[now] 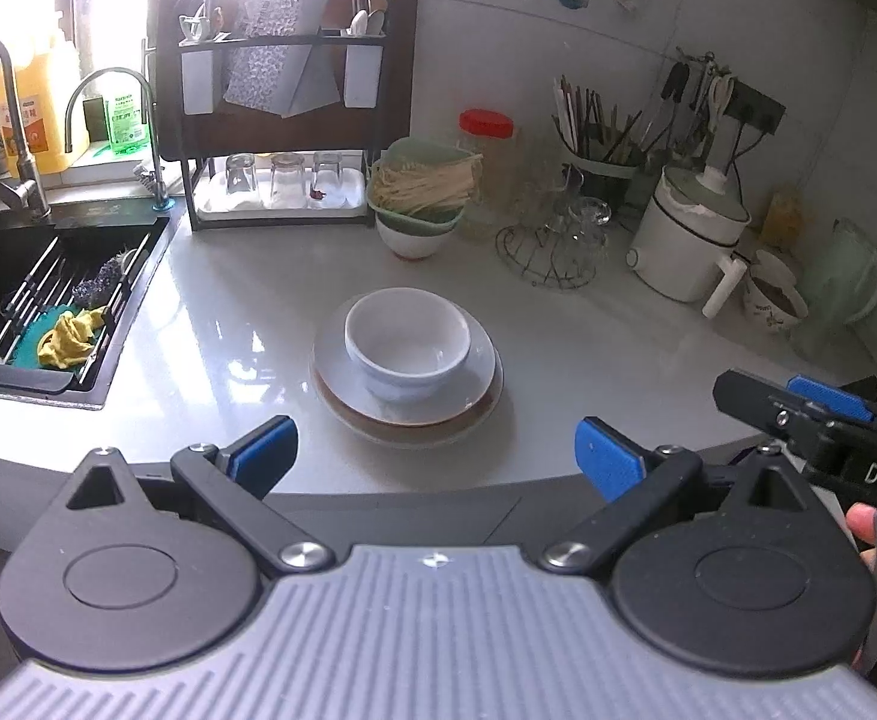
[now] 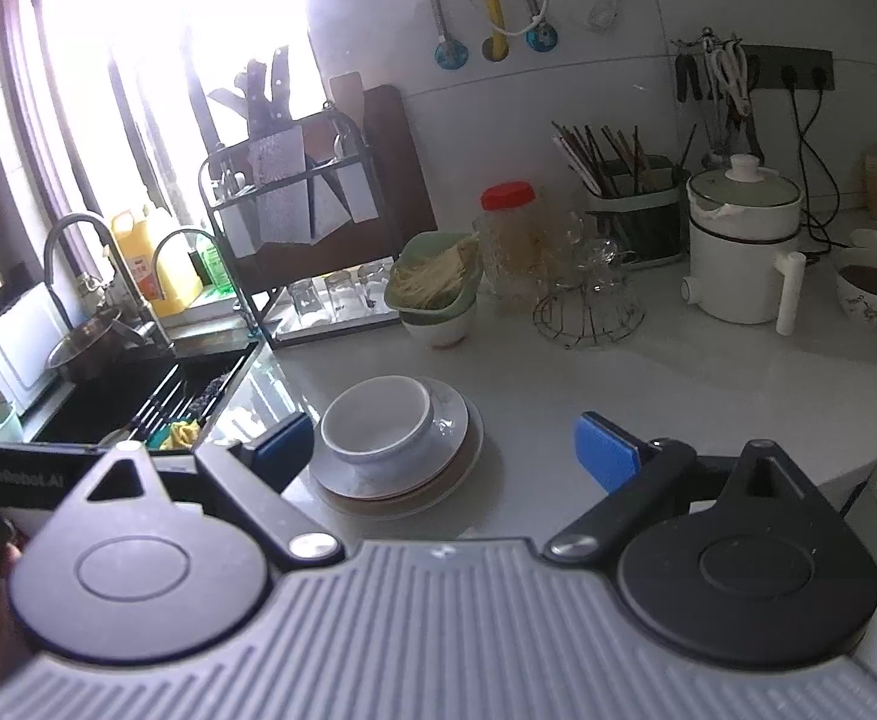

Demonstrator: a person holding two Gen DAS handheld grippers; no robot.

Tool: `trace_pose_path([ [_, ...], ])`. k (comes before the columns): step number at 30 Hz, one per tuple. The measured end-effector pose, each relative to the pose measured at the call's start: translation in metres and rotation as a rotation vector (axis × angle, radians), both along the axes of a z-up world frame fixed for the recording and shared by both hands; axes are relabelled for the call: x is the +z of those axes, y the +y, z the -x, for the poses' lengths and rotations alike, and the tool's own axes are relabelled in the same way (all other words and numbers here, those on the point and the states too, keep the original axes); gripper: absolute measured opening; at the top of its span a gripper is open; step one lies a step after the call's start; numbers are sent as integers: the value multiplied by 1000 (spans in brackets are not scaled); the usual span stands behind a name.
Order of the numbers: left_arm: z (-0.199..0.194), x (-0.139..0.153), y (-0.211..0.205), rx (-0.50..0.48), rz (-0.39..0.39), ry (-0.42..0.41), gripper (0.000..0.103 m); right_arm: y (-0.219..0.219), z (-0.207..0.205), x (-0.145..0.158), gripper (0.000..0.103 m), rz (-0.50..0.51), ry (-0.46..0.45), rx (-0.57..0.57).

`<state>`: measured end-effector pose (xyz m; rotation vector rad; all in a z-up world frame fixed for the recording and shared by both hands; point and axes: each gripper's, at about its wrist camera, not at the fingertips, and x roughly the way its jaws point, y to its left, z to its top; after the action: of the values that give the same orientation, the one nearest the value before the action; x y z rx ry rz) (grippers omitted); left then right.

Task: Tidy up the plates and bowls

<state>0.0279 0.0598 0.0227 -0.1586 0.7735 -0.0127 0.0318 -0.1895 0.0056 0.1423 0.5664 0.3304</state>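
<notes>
Bowl (image 1: 407, 343) on stacked plates (image 1: 408, 402), bare counter (image 1: 246, 312) around, both grippers' fingers (image 1: 264, 450) released, near edge.

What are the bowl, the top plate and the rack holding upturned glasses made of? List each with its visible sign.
White bowl: likely glazed ceramic; glossy highlights, thick rim.
Top plate: probably glazed ceramic too; same white sheen.
Wire rack: thin bare metal wire, by its look.

Window (image 2: 156, 30) blowing out white, hiding the view outside. Lower plates (image 1: 414, 420) mostly hiding under the top plate (image 1: 480, 372); count unclear. Right gripper (image 1: 798, 414) getting cut off by the left view's edge. Bottle (image 1: 125, 120) label too small to read.
</notes>
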Motion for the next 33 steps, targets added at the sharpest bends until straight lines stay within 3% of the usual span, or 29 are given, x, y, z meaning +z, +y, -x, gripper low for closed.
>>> trace_pose_path([
  [9, 8, 7, -2, -9, -21, -17, 101, 0, 15, 7, 95, -16, -23, -27],
  [22, 10, -6, 5, -6, -60, 16, 101, 4, 23, -1, 95, -2, -10, -38],
  [33, 18, -8, -3, -24, -70, -6, 101, 4, 36, -4, 95, 2, -19, -42],
])
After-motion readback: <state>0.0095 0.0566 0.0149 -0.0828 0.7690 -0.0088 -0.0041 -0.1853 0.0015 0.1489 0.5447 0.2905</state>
